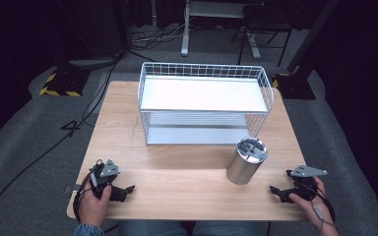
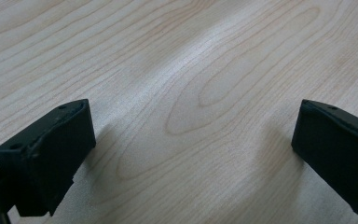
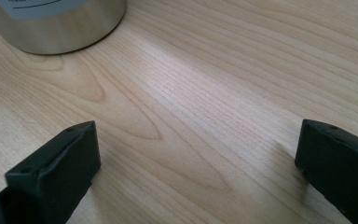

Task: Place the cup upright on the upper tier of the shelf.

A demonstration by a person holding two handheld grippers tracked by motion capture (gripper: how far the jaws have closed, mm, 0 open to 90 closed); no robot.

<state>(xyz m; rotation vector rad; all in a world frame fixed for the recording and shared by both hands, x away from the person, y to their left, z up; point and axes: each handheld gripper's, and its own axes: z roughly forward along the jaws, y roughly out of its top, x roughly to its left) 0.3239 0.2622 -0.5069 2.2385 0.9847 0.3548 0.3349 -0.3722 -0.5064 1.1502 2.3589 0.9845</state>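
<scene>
A shiny steel canister (image 1: 246, 161) with a lid stands upright on the wooden table (image 1: 187, 172), right of centre and in front of the wire shelf rack (image 1: 204, 101). Its base (image 3: 56, 23) fills the upper left of the right gripper view. My right gripper (image 1: 277, 191) rests near the table's front right corner, a short way right of the canister, jaws wide apart and empty (image 3: 196, 163). My left gripper (image 1: 127, 190) sits at the front left, also open with bare wood between its jaws (image 2: 191, 154).
The white two-level wire rack takes up the back half of the table, its shelves bare. Cables (image 1: 54, 142) trail over the grey floor to the left. Table legs and stands (image 1: 184, 29) sit beyond the far edge.
</scene>
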